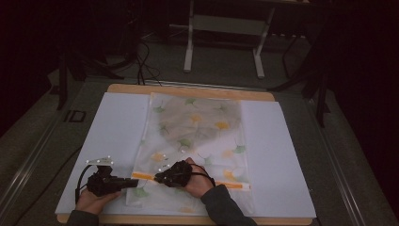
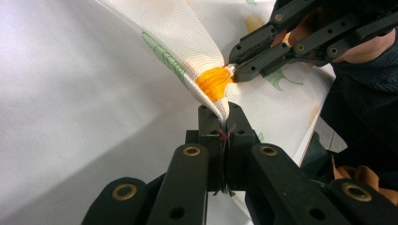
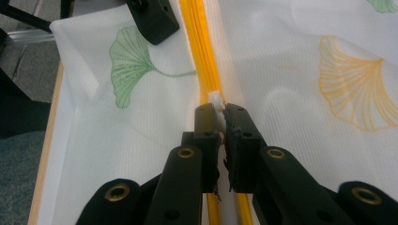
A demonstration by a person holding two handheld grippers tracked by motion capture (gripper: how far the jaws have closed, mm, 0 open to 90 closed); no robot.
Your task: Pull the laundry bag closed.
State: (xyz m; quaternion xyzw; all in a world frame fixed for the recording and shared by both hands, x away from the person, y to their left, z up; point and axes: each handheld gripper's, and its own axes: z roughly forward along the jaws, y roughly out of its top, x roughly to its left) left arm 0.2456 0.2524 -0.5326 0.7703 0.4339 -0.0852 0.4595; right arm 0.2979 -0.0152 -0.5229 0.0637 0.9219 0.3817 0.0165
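A white mesh bag [image 1: 197, 136] printed with green and yellow leaves lies flat on a white sheet, and an orange zipper [image 1: 230, 184] runs across its near end. My left gripper [image 1: 134, 181] is shut on the bag's edge [image 2: 173, 42] just beside the zipper's orange end [image 2: 213, 83], lifting the cloth into a fold. My right gripper [image 1: 157, 178] is shut on the small white zipper pull [image 3: 216, 99], close to the left one. In the right gripper view the zipper [image 3: 202, 47] runs straight ahead, with the left gripper's tip [image 3: 152, 18] beyond it.
The white sheet [image 1: 277, 155] covers a wooden table [image 1: 188, 89]. Behind the table, a metal stand [image 1: 226, 28] and cables sit on a dark floor. A person's hands and dark sleeve [image 1: 226, 209] come in from the near edge.
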